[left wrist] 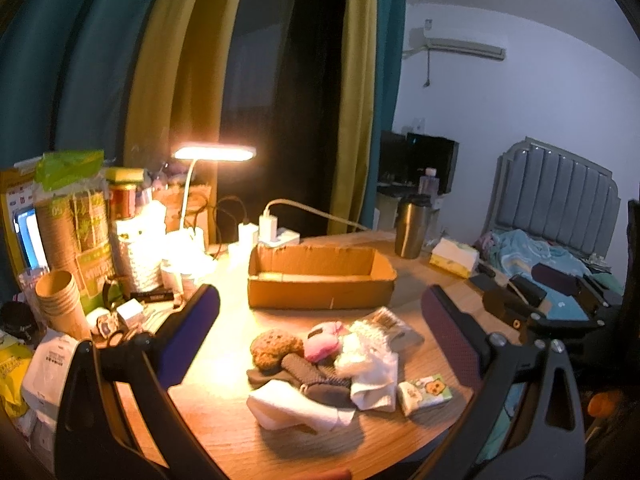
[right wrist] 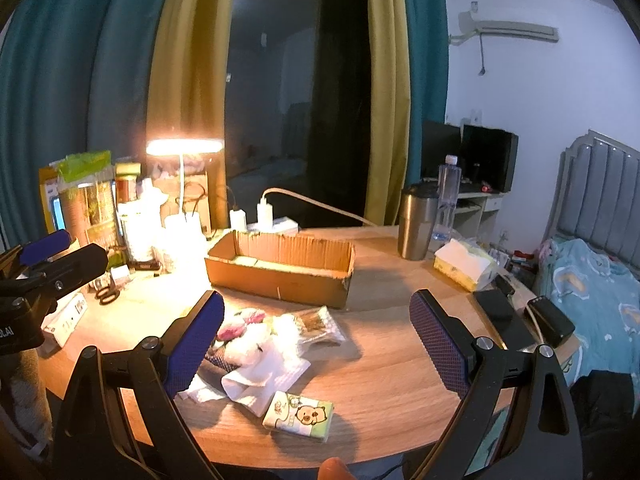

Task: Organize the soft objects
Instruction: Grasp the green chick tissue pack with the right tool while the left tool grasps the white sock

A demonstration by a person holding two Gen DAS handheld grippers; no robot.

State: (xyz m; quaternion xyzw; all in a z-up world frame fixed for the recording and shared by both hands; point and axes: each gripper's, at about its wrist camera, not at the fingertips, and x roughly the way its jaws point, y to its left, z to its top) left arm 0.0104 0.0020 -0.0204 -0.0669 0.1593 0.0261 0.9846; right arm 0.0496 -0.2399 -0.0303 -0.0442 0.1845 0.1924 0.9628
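Observation:
A pile of soft things lies on the round wooden table (left wrist: 224,436): a brown plush (left wrist: 274,348), a pink plush (left wrist: 322,342), white socks (left wrist: 374,376), a dark knitted piece (left wrist: 316,380), a white cloth (left wrist: 296,404) and a small tissue pack (left wrist: 425,394). An open cardboard box (left wrist: 320,280) stands behind the pile. My left gripper (left wrist: 320,308) is open and empty, above the pile. My right gripper (right wrist: 316,316) is open and empty, right of the pile (right wrist: 256,344), with the tissue pack (right wrist: 298,416) below it and the box (right wrist: 280,266) beyond.
A lit desk lamp (left wrist: 214,153), paper cups (left wrist: 60,300), packets and scissors (right wrist: 107,295) crowd the table's left. A power strip (left wrist: 276,236) sits behind the box. A steel tumbler (right wrist: 416,224), tissue box (right wrist: 464,266) and black devices (right wrist: 550,320) stand at right. A bed (right wrist: 596,292) is beyond.

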